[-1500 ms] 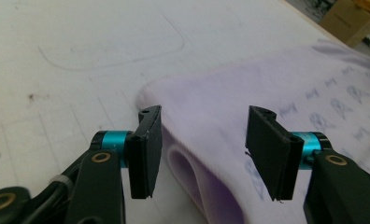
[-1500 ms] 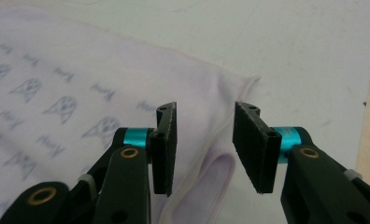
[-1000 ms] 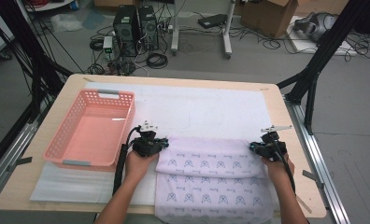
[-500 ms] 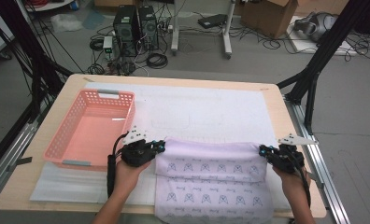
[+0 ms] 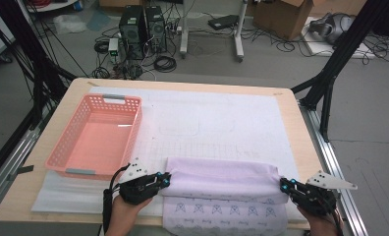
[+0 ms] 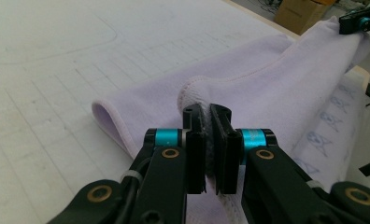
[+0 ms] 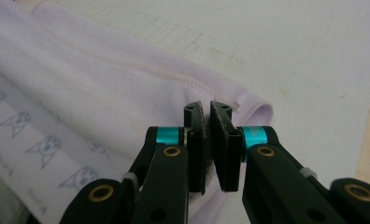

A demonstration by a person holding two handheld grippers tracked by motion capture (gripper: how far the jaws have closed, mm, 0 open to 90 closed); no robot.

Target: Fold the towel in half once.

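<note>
A pale lilac cloth [image 5: 222, 179] with a printed cat pattern lies at the table's near edge, its far part folded back toward me into a rolled band. My left gripper [image 5: 166, 180] is shut on the cloth's left corner [image 6: 192, 91], and the hem sits pinched between its pads. At the band's other end my right gripper [image 5: 284, 186] is shut on the right corner [image 7: 248, 105]. The printed side [image 7: 33, 140] shows under the fold. In the left gripper view the right gripper [image 6: 358, 21] appears far off at the top right.
A pink plastic basket [image 5: 65, 147] stands empty at the left of the table. A white gridded mat [image 5: 217, 123] covers the tabletop. Beyond the far edge are computer towers [image 5: 141, 27], cables and a cardboard box [image 5: 286, 14] on the floor.
Both grippers have pulled toward the near edge with the cloth's far edge, folding it back over itself. The fold line now lies closer to me.
</note>
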